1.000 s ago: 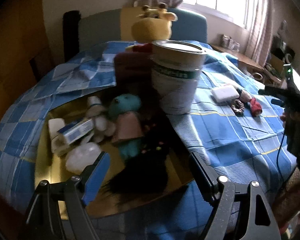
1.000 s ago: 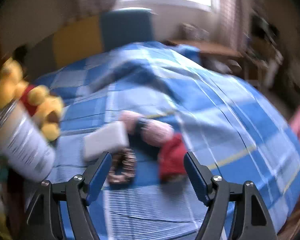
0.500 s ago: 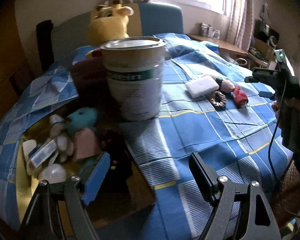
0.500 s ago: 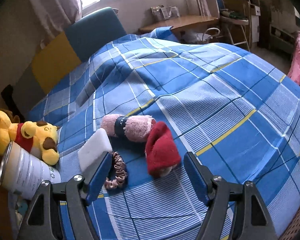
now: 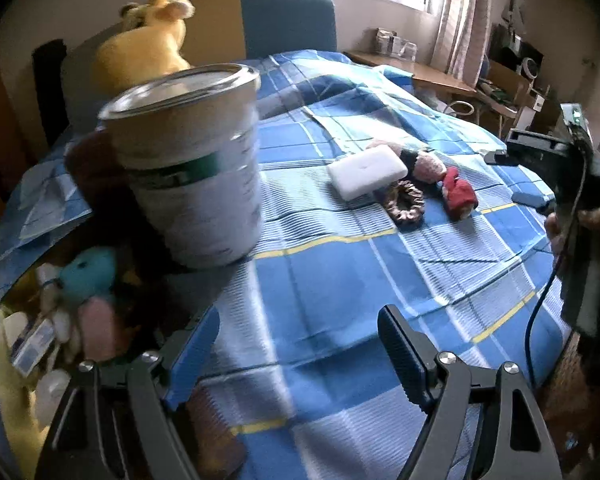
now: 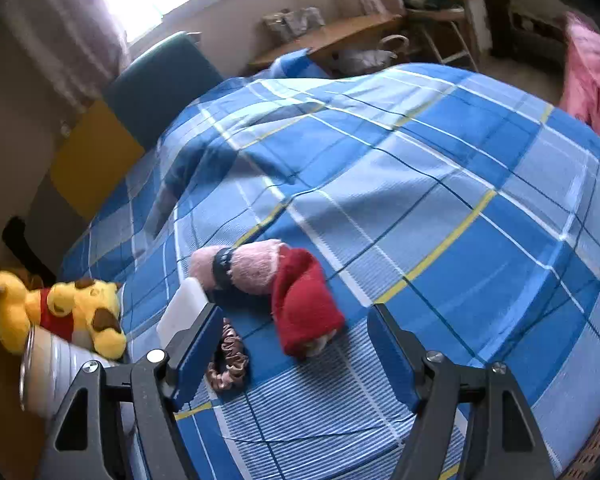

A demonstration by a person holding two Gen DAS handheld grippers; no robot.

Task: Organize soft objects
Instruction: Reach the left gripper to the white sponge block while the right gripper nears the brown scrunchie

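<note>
So both my grippers are empty right now, jaws spread apart with nothing between them. Right gripper (image 6: 292, 344) is the one lined up for the next grab, I reckon: the red plush (image 6: 304, 304) sits just ahead of its fingertips, a touch left of centre in the gap. Its long axis runs roughly away from me, fat end nearest, top end tucked against the pink plush (image 6: 252, 266), which lies crosswise just behind it with a dark band round it. So I'd guess the jaws already straddle the red one across its narrow side and it's mostly a straight push forward and down.

Scrunchie (image 6: 228, 364) is right by my right gripper's left finger, partly hidden behind it, and the white pad (image 6: 182, 308) is just past that, touching or nearly touching the scrunchie, can't quite tell.

Left gripper (image 5: 296, 344) is hanging over bare blue sheet (image 5: 340, 280), and that same little pile is well ahead of it and off to the right, so the right hand is clearly nearer. Close on the left side is the tin (image 5: 192, 168), with a box of small toys (image 5: 88, 280) below it. Yellow bear (image 6: 60, 312) sits behind the tin, farthest back.
</note>
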